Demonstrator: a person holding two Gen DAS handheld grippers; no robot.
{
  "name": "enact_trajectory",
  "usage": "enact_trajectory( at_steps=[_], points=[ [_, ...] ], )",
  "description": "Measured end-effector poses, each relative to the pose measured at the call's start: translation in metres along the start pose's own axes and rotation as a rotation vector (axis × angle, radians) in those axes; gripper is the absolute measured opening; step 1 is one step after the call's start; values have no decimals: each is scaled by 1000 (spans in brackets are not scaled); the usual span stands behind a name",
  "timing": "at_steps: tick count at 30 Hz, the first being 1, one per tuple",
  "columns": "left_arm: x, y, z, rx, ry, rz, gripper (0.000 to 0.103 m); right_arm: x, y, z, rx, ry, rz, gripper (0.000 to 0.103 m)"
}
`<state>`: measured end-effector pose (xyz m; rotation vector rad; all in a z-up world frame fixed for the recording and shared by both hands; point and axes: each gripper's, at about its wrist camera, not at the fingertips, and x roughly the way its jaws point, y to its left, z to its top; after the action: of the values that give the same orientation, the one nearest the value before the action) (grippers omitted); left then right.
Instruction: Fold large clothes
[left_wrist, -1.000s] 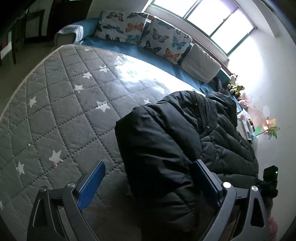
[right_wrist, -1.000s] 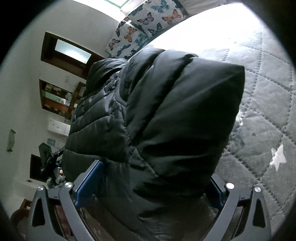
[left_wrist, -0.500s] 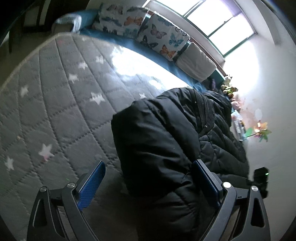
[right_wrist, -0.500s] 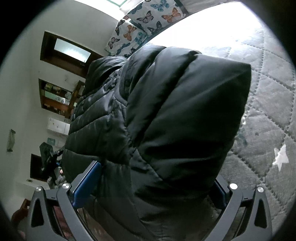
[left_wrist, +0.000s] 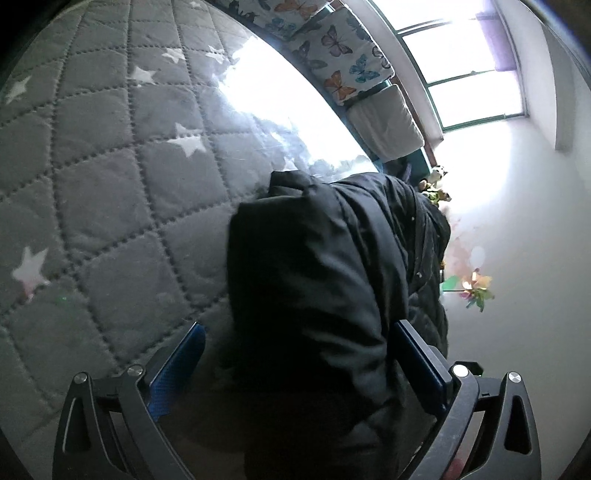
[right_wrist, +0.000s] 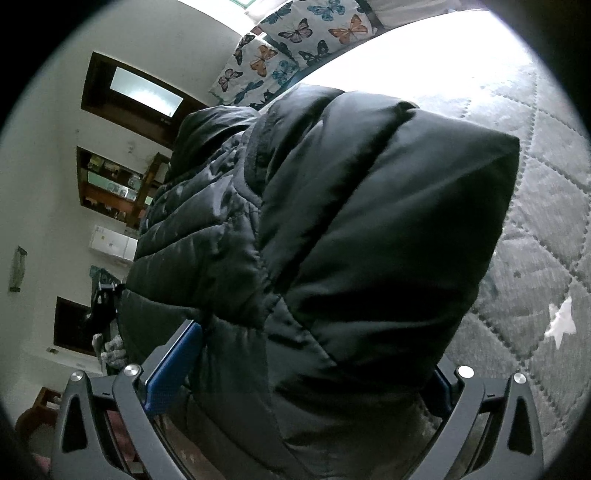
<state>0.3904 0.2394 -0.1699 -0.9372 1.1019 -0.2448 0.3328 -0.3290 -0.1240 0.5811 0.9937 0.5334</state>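
A bulky black puffer jacket (left_wrist: 325, 280) is lying bunched and folded over on the grey star-quilted bed (left_wrist: 110, 184), near its edge; the left hand-held gripper (left_wrist: 295, 354) and right hand-held gripper (right_wrist: 303, 362) are both standing apart, straddling its puffy folds.

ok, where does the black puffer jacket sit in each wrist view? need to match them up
Left wrist: black puffer jacket fills centre to lower right, with the quilted star bedspread to its left.
Right wrist: jacket fills the centre, bedspread along the right edge.
Shared landmark: the butterfly-print cushions, top centre in the left view and top centre in the right view.
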Motion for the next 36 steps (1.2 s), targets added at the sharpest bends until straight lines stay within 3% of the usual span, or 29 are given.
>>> enact_trajectory(
  at_steps=[3,18,20,23,26,29,31,33,36],
  points=[
    [17,-2,5,-27,65,-97,103,1,1,0,-6,-6,2,103],
    [34,-16,16,32,109,-98,100,8,6,9,-53,17,26,103],
    [29,-20,7,26,99,-102,93,4,8,6,-36,6,46,90],
    [23,-35,-10,112,86,-56,89,-6,13,1,-61,0,71,75],
    [29,-31,-7,112,104,-48,88,-2,9,2,-64,17,78,75],
    [34,-17,1,61,140,-90,90,7,-3,6,-25,24,109,87],
    [36,-15,2,44,137,-96,90,10,-7,7,0,14,128,87],
    [33,-22,0,52,114,-70,85,6,-6,5,12,0,135,81],
    [20,-37,-8,57,61,-48,73,-10,5,0,-12,-44,159,60]
  ],
)
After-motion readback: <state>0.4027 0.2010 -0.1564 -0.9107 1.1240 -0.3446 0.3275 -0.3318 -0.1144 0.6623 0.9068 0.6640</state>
